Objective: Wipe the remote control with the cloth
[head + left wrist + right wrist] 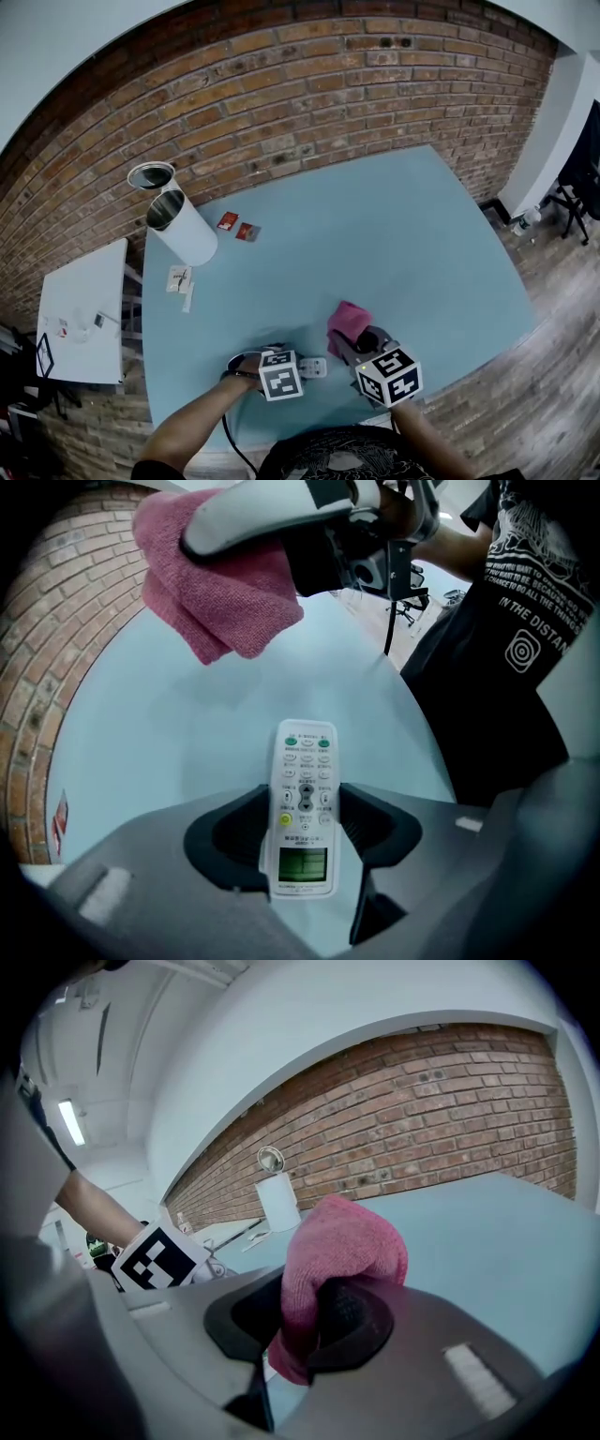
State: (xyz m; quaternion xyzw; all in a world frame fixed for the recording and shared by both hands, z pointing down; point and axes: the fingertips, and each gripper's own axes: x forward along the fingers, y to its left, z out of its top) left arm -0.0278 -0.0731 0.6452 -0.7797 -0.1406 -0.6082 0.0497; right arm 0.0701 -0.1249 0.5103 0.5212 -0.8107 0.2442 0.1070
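On the blue bench, close to the person, the white remote control is lying flat with its buttons up. It is seen between the left tongs, which seem to be pressed on its two long sides near the little green screen. The pink cloth is pinched in the right tongs and is held just above the bench, near the remote control but apart from it.

The remote control is judged to be light, hard and smooth, so it could slip or turn if it is squeezed only a little. It is best held by its long sides at the screen end, so that the buttons are left free to be wiped. The cloth is soft and floppy, and it is best gripped in a bunch, with a thick fold left sticking out for rubbing.

The underside of the remote control cannot be seen. Its near end is cut off by the tongs' body. The words on the buttons are too small to be read. From the head view, much of the remote control is hidden behind the marker cube.
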